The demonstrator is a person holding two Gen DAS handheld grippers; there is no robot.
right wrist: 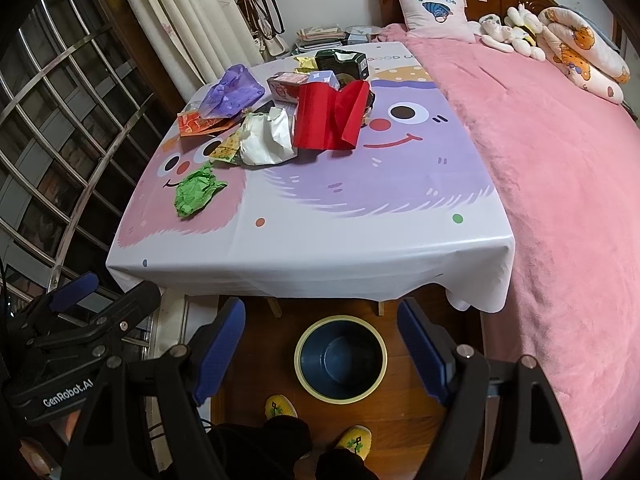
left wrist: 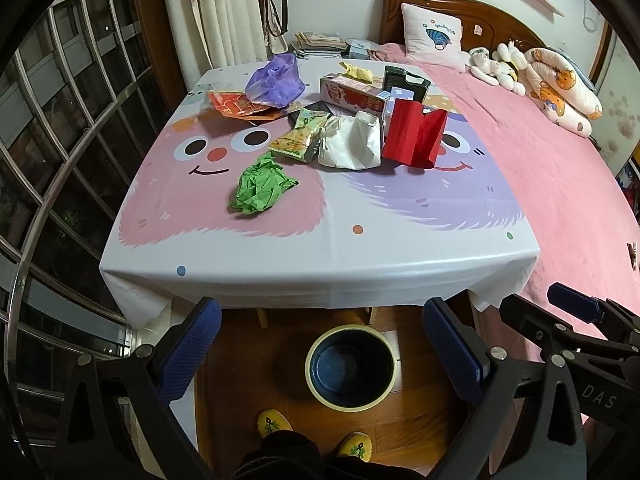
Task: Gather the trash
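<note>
A heap of trash lies on the far half of the table [left wrist: 280, 256]: crumpled green paper [left wrist: 262, 183] [right wrist: 197, 191], a white paper bag [left wrist: 352, 142] [right wrist: 266, 138], a red paper bag [left wrist: 416, 132] [right wrist: 330, 116], a purple plastic bag [left wrist: 276, 80] [right wrist: 232, 92], snack wrappers [left wrist: 298, 138] and cartons [left wrist: 352, 94]. A dark blue bin [left wrist: 351, 364] [right wrist: 341, 358] stands on the floor in front of the table. My left gripper [left wrist: 320, 356] and right gripper [right wrist: 322, 354] both hover open over the bin, short of the table, holding nothing.
A bed with a pink blanket [right wrist: 560, 184] runs along the table's right side, with a pillow [left wrist: 434, 34] and plush toys [left wrist: 500, 64] at its head. Barred windows [left wrist: 60, 140] line the left. A person's feet in yellow slippers [left wrist: 276, 424] stand by the bin.
</note>
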